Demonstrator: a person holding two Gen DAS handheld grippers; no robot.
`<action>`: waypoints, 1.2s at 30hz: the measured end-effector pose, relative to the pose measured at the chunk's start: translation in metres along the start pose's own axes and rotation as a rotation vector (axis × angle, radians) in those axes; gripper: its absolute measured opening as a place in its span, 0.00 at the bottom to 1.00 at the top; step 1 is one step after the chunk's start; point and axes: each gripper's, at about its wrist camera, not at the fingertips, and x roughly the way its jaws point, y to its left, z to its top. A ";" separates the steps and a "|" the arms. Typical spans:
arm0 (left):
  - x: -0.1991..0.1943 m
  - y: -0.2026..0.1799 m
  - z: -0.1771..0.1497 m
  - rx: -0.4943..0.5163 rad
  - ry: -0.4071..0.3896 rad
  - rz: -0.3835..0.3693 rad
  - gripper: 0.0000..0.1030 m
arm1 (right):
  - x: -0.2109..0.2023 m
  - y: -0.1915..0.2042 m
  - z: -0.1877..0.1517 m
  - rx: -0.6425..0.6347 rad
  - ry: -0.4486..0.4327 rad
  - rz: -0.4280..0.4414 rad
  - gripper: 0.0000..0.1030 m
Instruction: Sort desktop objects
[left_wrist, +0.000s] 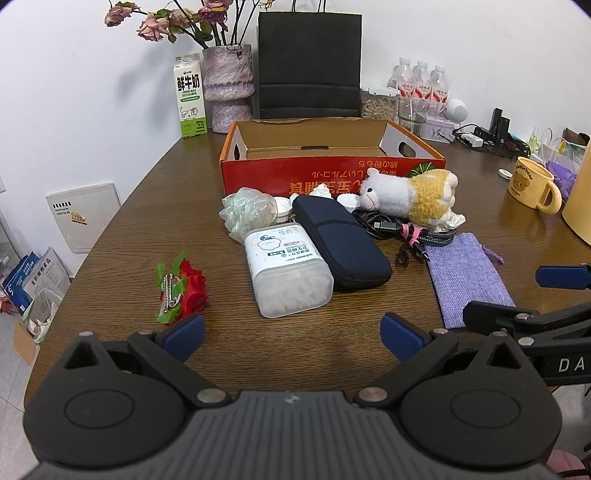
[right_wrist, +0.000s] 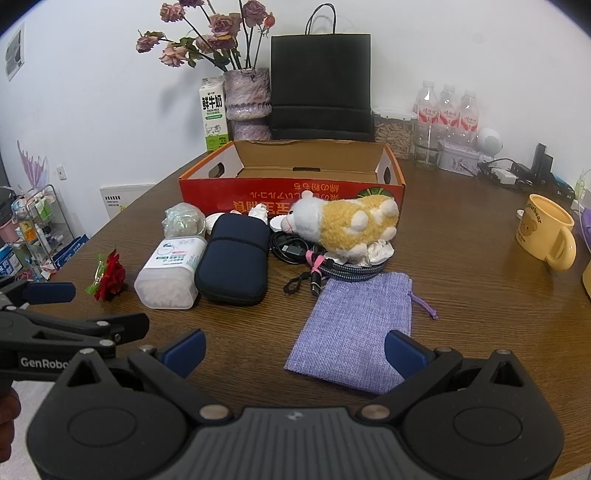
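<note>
Both tongs, left (left_wrist: 291, 338) and right (right_wrist: 295, 354), stand wide, empty. Risk: cables (right_wrist: 332, 271) tangled under the plush toy (right_wrist: 347, 225) may drag neighbours when lifted.

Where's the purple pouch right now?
The purple pouch lies flat on the table, nearest the right tongs in the right wrist view, just in front of the braided cable and the plush toy.

**Where things lie on our table**

We see the open box (right_wrist: 291, 184) at the back of the table (right_wrist: 461, 295). Before it lie the plush toy (right_wrist: 347, 225) on cables (right_wrist: 332, 269), the zip case (right_wrist: 234, 258), the swab jar (right_wrist: 171, 271) to its left, then the rose clip (right_wrist: 109, 275). The pouch (right_wrist: 354, 332) lies nearest us.
</note>
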 end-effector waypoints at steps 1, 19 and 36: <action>0.000 0.000 0.000 0.000 -0.001 0.000 1.00 | 0.000 0.000 0.000 0.000 0.000 0.000 1.00; 0.000 0.000 0.000 0.000 0.001 0.000 1.00 | 0.000 0.000 0.000 0.000 0.001 0.001 1.00; 0.000 0.001 -0.002 0.000 0.003 -0.001 1.00 | 0.001 0.001 -0.003 0.001 0.005 0.001 1.00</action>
